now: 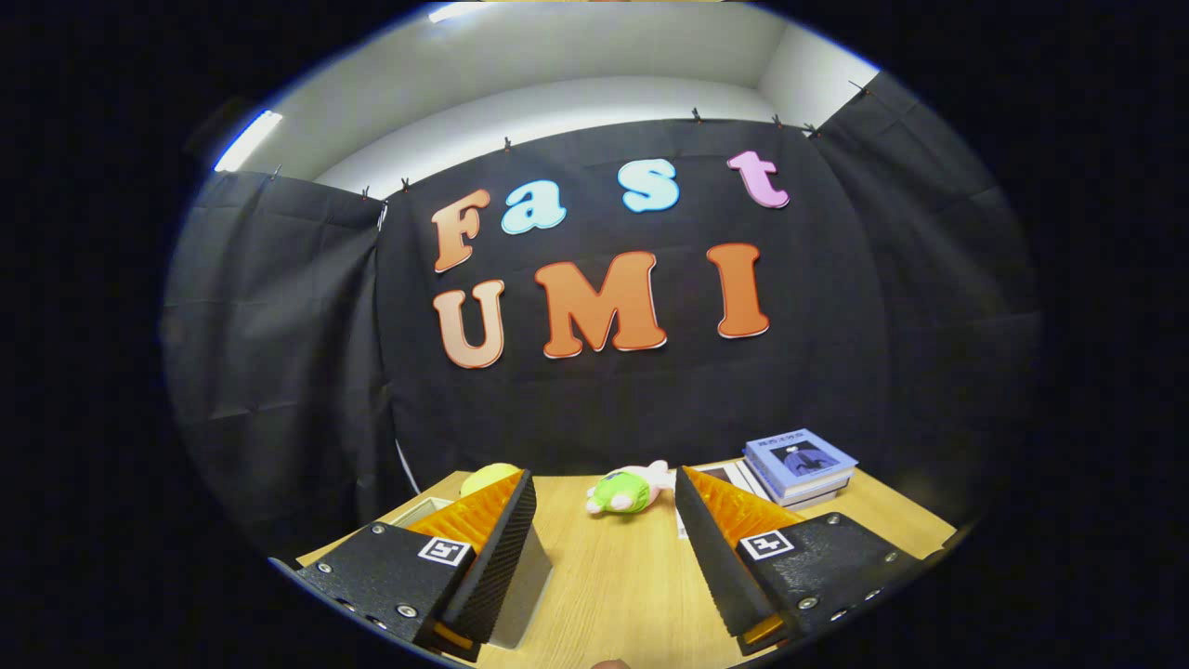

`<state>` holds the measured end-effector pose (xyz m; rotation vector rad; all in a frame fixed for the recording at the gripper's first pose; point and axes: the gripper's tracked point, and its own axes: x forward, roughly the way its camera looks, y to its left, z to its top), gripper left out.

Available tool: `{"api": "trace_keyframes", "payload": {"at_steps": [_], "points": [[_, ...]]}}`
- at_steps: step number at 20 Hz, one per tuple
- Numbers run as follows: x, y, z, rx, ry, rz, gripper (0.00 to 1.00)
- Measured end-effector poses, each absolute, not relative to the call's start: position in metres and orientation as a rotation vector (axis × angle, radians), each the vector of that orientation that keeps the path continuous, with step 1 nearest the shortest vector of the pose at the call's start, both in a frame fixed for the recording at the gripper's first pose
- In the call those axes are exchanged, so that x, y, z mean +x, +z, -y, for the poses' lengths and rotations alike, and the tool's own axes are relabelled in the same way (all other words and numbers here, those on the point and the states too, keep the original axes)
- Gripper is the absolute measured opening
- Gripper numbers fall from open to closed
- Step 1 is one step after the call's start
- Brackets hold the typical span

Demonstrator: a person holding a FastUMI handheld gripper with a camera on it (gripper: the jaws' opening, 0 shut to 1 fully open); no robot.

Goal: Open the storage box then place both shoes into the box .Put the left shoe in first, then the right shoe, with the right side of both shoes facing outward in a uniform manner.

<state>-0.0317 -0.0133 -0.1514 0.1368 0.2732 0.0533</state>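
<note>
My gripper (604, 497) is held level above a wooden table (613, 576), looking toward the back wall. Its two fingers stand wide apart with nothing between them. Under and beside the left finger (492, 548) I see the pale rim and grey wall of a box-like thing (525, 595); what it is I cannot tell.
A green and pink plush toy (624, 491) lies on the table beyond the fingers. A yellow round object (488, 478) sits past the left finger. A stack of books (799, 466) lies at the back right beside a flat printed sheet (734, 476). Black cloth closes the back and sides.
</note>
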Motion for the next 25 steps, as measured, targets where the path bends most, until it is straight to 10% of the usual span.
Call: {"api": "trace_keyframes", "payload": {"at_steps": [25], "points": [[-0.075, -0.097, 0.075, -0.021, 0.001, -0.066, 0.92]]}}
